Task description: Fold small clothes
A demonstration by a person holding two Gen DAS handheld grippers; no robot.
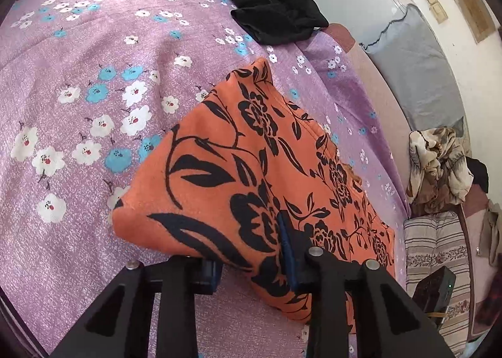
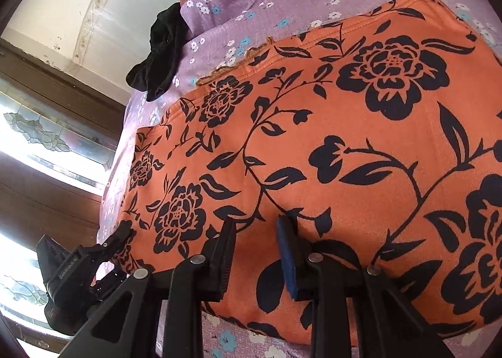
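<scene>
An orange garment (image 1: 251, 169) with a black flower print lies folded on the purple flowered bedsheet (image 1: 78, 53). My left gripper (image 1: 251, 264) is at its near edge. One finger is under the cloth, the blue-padded finger (image 1: 287, 251) lies on top, and the jaws pinch the edge. In the right wrist view the orange garment (image 2: 313, 138) fills the frame. My right gripper (image 2: 257, 251) is shut on a ridge of cloth at its near edge. The left gripper (image 2: 122, 238) also shows there, at the garment's left corner.
A black garment (image 1: 276, 13) lies crumpled at the far edge of the bed; the right wrist view shows the black garment (image 2: 160, 56) too. Right of the bed are a striped cushion (image 1: 433, 242), a black device (image 1: 434, 292), a bundle of patterned cloth (image 1: 439, 163) and a grey pillow (image 1: 414, 66). A dark wooden window frame (image 2: 56, 97) stands to the left.
</scene>
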